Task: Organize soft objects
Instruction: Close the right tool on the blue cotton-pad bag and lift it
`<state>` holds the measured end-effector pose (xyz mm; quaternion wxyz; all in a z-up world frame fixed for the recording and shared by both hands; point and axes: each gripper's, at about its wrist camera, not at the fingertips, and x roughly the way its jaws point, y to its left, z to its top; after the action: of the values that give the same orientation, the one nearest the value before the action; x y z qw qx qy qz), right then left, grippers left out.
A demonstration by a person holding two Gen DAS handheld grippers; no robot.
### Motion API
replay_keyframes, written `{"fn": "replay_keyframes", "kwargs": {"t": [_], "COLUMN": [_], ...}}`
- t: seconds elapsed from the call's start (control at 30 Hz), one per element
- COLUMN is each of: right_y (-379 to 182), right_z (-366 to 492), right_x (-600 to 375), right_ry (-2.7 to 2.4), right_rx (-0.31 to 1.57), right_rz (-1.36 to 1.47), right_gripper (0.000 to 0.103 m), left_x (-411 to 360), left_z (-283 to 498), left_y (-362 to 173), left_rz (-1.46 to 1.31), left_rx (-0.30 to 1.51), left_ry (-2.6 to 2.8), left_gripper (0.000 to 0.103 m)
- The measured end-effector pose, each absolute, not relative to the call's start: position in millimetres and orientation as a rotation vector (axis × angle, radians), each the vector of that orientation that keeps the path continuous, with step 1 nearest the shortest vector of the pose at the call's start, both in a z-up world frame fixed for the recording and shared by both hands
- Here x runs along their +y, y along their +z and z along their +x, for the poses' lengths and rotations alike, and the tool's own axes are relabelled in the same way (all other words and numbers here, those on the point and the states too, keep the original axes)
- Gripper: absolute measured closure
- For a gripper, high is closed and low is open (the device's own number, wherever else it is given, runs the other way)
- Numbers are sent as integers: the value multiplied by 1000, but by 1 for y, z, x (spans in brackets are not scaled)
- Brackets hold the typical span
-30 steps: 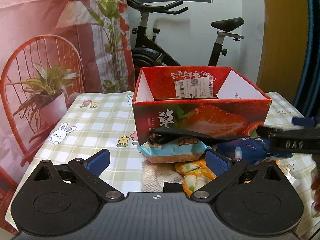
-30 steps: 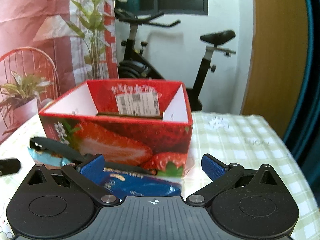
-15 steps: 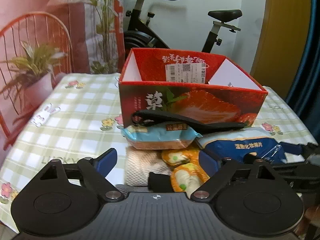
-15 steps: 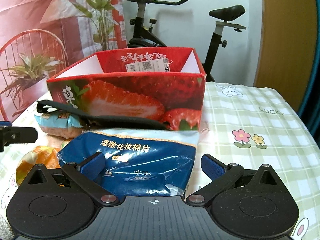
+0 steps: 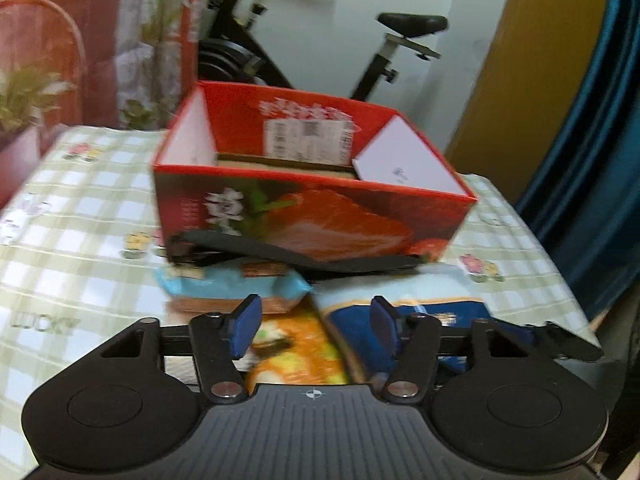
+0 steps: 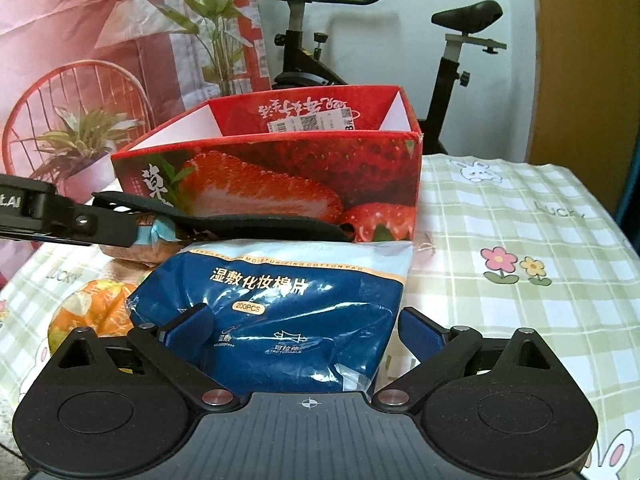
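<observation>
I counted 1 strawberry box [image 6: 280,184] | 1 blue cotton-pad bag [image 6: 288,312] | 1 light-blue snack packet [image 5: 232,286] | 1 orange packet [image 6: 96,304] | 1 black strap [image 6: 240,220] | 2 grippers of mine: left [image 5: 316,326], right [image 6: 304,330]

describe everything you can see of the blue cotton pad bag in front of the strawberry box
The blue cotton pad bag is a soft, glossy plastic pouch, dark blue with a pale top band, white Chinese lettering and an orange "200PCS" oval. It looks crinkled and lies flat on the checked tablecloth, its top edge close to the strawberry box. A black strap lies across just behind it. The right gripper straddles its lower half, jaws closing but pads not yet pressing. An orange packet sits beside it.
</observation>
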<state>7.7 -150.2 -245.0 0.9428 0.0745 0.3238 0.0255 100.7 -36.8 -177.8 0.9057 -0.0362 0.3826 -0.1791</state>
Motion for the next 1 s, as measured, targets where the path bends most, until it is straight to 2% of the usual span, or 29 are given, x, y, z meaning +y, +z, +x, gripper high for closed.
{"fn": "replay_keyframes", "kwargs": {"t": [0.1, 0.17, 0.43, 0.53, 0.7, 1.0], "right_y": [-245, -245, -243, -244, -246, -225], "right_z": [8, 7, 5, 6, 6, -5], "right_x": [-152, -152, -150, -151, -156, -151], "right_ry": [73, 90, 121, 125, 127, 131], "right_rx": [659, 656, 650, 652, 658, 617], "right_rz": [163, 162, 133, 142, 181, 136], "right_gripper": [11, 15, 24, 25, 27, 37], "left_x": [-42, -43, -50, -57, -60, -49], "left_z": [108, 110, 120, 123, 121, 110], "left_y": [-191, -200, -225, -231, -230, -212], "left_rz": [-110, -137, -181, -163, -156, -196], "left_rx": [839, 865, 911, 909, 893, 854], "left_ry": [-418, -442, -497, -525, -537, -565], "left_gripper": [62, 66, 66, 59, 60, 60]}}
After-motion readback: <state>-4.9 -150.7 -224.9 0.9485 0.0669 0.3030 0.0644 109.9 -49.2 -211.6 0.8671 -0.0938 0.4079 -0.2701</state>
